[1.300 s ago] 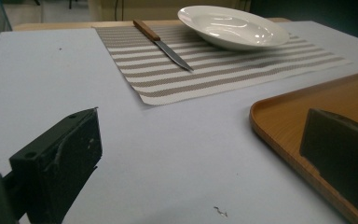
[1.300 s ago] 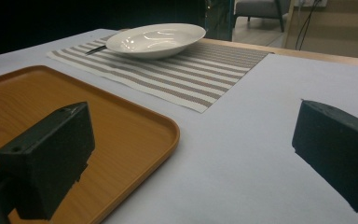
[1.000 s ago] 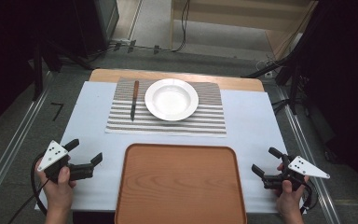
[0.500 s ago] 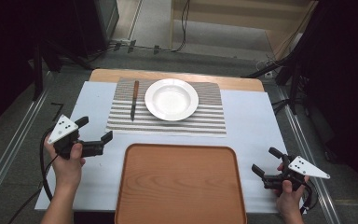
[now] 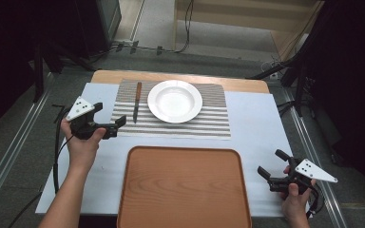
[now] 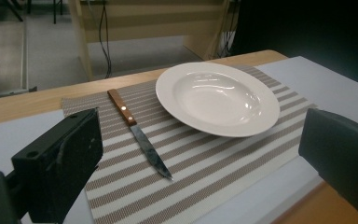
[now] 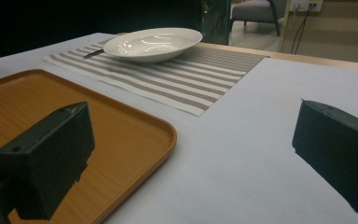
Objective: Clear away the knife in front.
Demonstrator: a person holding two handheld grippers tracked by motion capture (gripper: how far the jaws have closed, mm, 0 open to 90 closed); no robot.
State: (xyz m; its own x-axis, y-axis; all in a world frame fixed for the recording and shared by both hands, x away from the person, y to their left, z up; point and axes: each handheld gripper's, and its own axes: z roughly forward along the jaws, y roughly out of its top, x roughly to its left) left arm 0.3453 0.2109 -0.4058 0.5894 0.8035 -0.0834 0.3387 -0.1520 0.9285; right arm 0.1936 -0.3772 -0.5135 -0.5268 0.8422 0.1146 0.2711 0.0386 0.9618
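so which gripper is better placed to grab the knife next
Left. The left gripper hovers open beside the placemat, close to the knife. The right gripper sits open past the tray's far corner.

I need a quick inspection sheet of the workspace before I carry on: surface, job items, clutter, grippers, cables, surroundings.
Surface: table with pale cover, wood strip at far edge.
Job's things: white plate and knife on striped placemat, knife left of plate, apart from it; wooden tray near the person, nothing on it.
Clutter: nothing seen.
Grippers: left gripper raised beside the placemat's left edge, jaws open; right gripper right of the tray, jaws open.
Cables: one trails from the left gripper off the table's left side.
Surroundings: dim floor, floor cables.
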